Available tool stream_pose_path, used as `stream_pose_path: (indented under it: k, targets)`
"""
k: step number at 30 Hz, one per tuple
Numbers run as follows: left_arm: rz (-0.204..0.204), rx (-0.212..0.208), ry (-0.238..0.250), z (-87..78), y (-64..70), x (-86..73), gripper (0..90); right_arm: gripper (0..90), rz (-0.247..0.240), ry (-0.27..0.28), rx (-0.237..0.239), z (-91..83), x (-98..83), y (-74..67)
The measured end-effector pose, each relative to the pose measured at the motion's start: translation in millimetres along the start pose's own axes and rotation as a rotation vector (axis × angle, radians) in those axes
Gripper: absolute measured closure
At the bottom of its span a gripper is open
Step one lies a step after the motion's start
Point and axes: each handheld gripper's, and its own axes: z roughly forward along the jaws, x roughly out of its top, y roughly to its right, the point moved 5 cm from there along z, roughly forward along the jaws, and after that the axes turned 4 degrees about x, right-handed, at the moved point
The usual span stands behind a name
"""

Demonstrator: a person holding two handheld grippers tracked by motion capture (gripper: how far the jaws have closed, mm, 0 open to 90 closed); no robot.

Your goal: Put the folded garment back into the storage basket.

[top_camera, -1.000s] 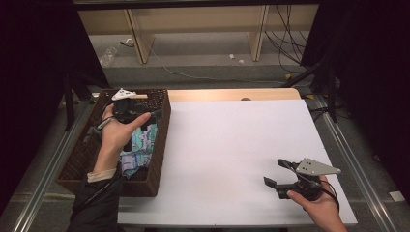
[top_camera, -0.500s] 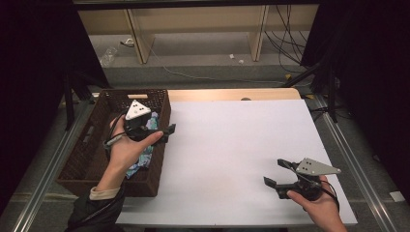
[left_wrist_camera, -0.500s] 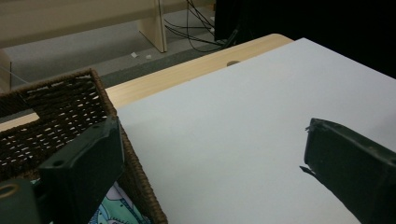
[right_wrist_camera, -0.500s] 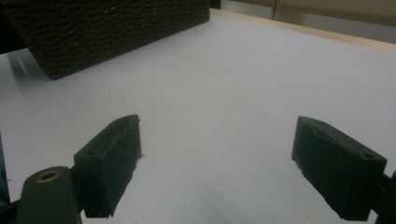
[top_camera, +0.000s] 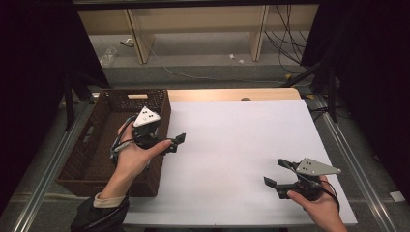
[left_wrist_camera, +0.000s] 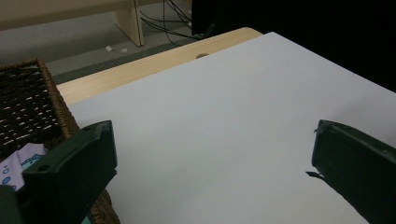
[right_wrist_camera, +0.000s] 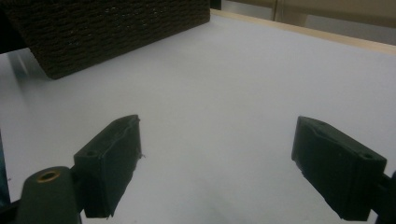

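Nearest, at the lower right of the high view, the right gripper (top_camera: 281, 175) is being held over the white table (top_camera: 232, 145), jaws apart and empty. Farther up at left, the left gripper (top_camera: 175, 143) is being held at the wicker basket's (top_camera: 87, 159) right rim, its jaws having just been opening, nothing between them. A patterned cloth (left_wrist_camera: 18, 163) is lying in the basket.

High view overhead facing forward, both claw cameras low, close, sharing white table (top_camera: 232, 145), basket (top_camera: 111, 101)
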Motion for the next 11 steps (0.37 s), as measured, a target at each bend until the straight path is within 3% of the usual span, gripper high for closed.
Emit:
stream_pose_path:
  k: [11]
  targets:
    - [0.017, -0.023, -0.009, 6.2, 10.9, -3.0, 0.0, 16.7, 0.001, 0.008, 0.006, 0.7, 0.0, 0.5]
